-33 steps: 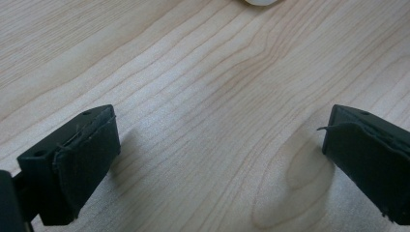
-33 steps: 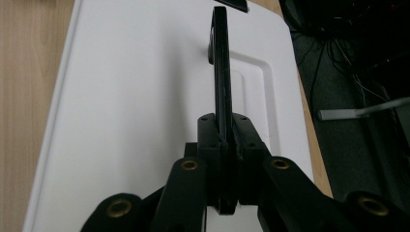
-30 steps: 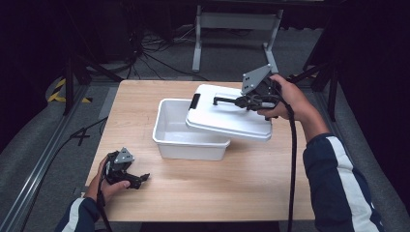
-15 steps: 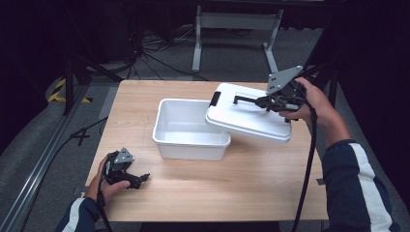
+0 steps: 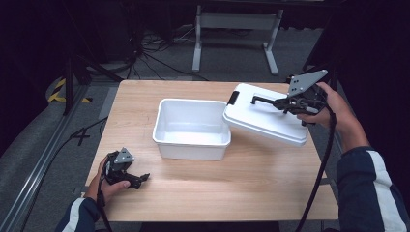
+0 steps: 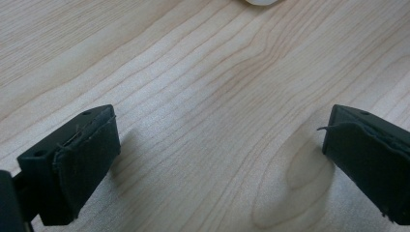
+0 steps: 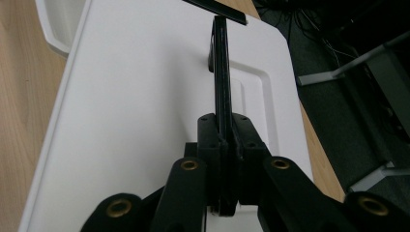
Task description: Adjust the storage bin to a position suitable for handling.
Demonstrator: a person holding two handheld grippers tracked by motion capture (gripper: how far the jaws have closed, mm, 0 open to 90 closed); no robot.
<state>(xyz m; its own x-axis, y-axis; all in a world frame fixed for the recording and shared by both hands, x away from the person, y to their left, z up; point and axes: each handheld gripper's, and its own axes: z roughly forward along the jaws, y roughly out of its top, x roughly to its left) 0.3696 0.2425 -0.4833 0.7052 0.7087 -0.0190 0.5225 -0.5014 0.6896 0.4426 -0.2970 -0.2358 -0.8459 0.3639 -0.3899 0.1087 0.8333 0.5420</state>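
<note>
Between the jaws of the right gripper (image 7: pixel 223 159), a thin black handle (image 7: pixel 221 72) is clamped edge-on, the two jaws pressed flat against its sides. The handle is fixed to the top of a white rectangular lid (image 7: pixel 145 96), which spreads out beneath and ahead of the jaws in the right gripper view. Past the far left corner of the lid, a corner of a white tub (image 7: pixel 58 24) is seen, and wood of the table (image 7: pixel 24 121) lies to the left of the jaws. To their right, dark floor and a grey metal frame (image 7: pixel 338 67) are visible.

From the high view, the right gripper (image 5: pixel 290 104) is seen at the right side of the table, gripped by the person's right hand (image 5: pixel 333 108). The lid (image 5: pixel 263 121) is held tilted, its left edge close to or touching the right rim of the tub (image 5: pixel 191 128); contact cannot be told for certain. The tub stands open near the middle of the wooden table (image 5: pixel 241 188), and a black latch (image 5: pixel 233 97) is seen at the lid's far left corner.

Near the front left corner of the table, the left gripper (image 5: pixel 138 179) is held low by the left hand (image 5: pixel 109 186). In the left gripper view, its jaws are spread wide apart with nothing between them, only bare wood grain (image 6: pixel 217 121). Each jaw is faced with a black pad (image 6: pixel 84 159). Far ahead of these jaws, at the top edge, a sliver of white from the tub (image 6: pixel 261 2) is caught.
</note>
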